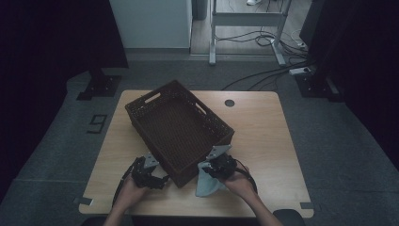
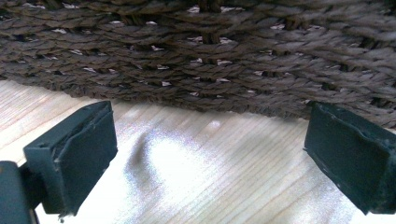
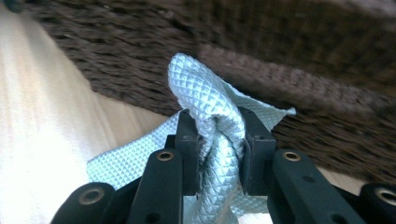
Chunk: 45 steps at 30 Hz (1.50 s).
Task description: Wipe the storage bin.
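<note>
So the right gripper [image 1: 217,165] has its jaws clamped tight on a bunched-up fold of light blue-grey cloth [image 3: 212,126], the waffle-textured kind. In the right gripper view the fold pokes up between the two black jaws and the rest of the cloth spills out toward 7 o'clock onto the wooden table [image 3: 42,140]. From the high view the cloth [image 1: 207,184] hangs under that gripper at about 5 o'clock from the basket's middle, right by the basket's near corner.

The dark brown wicker basket [image 1: 179,129] sits angled in the middle of the table [image 1: 263,141], nothing visible inside it.

The left gripper [image 1: 149,173] is at roughly 7 o'clock from the basket, just beside its near wall. Its jaws stand wide apart with nothing between them, only bare table and the woven wall [image 2: 196,56] straight ahead.
</note>
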Each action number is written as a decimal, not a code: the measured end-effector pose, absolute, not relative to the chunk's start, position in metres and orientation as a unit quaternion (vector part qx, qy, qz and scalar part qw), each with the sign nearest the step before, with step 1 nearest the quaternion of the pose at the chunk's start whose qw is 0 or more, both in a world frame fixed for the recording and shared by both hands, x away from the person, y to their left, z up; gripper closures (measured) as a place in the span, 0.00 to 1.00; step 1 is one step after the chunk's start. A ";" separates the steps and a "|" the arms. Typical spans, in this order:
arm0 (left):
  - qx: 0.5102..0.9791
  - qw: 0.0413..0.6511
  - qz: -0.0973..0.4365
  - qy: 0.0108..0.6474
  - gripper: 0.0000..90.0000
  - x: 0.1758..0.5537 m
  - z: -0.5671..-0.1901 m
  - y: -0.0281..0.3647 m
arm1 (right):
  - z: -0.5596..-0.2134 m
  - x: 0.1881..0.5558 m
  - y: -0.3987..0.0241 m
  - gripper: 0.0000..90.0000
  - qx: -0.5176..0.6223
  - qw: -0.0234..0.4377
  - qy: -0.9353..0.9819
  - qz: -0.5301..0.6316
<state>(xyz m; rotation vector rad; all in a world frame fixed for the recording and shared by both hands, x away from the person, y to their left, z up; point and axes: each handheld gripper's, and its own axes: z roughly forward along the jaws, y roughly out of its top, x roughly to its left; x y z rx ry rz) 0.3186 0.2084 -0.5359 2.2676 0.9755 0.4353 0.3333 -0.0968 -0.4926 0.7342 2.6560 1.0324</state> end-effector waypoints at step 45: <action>0.862 0.308 0.164 0.368 0.02 0.319 -0.537 0.209 | -0.495 0.390 -0.183 0.80 0.390 0.161 0.837 0.349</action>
